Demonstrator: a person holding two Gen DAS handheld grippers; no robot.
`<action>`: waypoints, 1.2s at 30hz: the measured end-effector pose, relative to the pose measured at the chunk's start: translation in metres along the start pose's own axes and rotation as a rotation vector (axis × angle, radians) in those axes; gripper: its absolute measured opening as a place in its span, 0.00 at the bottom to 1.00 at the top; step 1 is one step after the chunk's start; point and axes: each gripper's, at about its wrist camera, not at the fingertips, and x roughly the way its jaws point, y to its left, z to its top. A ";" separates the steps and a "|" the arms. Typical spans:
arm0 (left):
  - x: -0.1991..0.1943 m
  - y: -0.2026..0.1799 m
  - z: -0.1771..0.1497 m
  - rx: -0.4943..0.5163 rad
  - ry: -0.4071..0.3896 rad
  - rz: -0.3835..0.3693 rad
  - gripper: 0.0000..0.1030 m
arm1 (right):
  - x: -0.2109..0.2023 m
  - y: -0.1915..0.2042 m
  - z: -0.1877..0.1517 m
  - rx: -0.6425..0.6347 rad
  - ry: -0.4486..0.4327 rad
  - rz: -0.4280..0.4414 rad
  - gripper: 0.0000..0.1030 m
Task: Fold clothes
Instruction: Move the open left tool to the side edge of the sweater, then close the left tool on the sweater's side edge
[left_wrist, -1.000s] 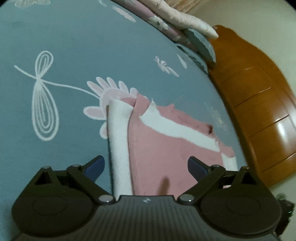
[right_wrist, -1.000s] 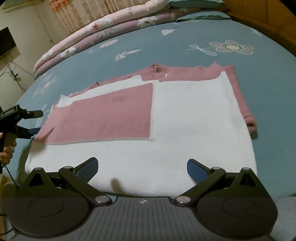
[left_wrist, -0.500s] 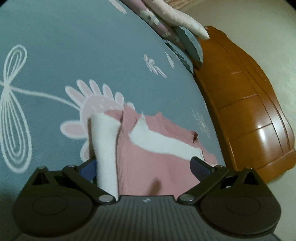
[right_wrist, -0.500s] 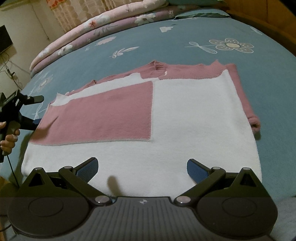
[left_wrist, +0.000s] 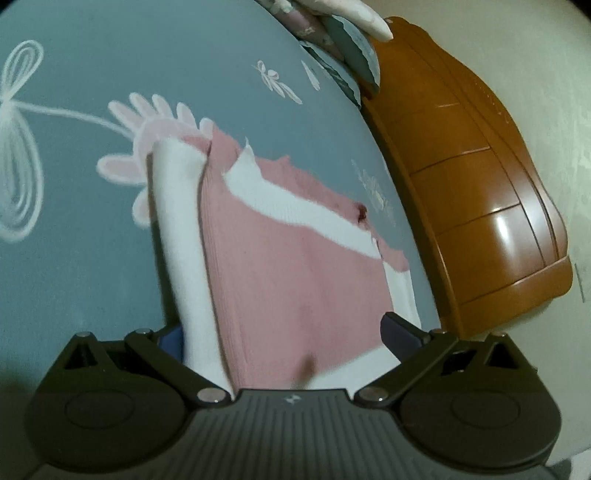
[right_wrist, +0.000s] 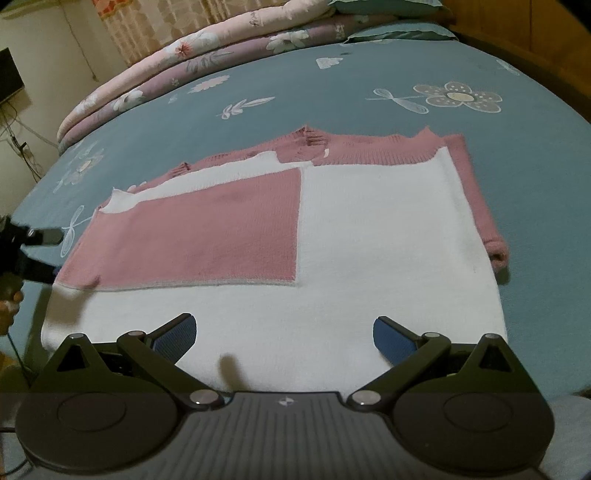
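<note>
We are lining both grippers up on a pink-and-white sweater lying flat on the bed. The left gripper is straddling its side edge, the right gripper its near hem — both spread wide, gripping nothing. Closing squarely on cloth comes next.

In the left wrist view the sweater is blurred, and its near edge is hidden behind the left gripper, whose left pad is mostly covered by the white fold. In the right wrist view the hand is cut off by the left edge, and the sweater's near hem lies behind the right gripper.
</note>
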 end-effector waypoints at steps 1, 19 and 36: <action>0.004 0.001 0.007 0.002 0.000 -0.004 0.98 | -0.001 0.001 0.001 -0.005 -0.003 -0.003 1.00; 0.018 -0.006 0.006 0.053 0.077 -0.036 0.98 | 0.004 0.007 0.003 -0.014 0.012 0.014 1.00; 0.011 -0.002 0.009 0.038 0.078 0.169 0.25 | 0.012 -0.007 0.000 0.033 0.015 0.041 1.00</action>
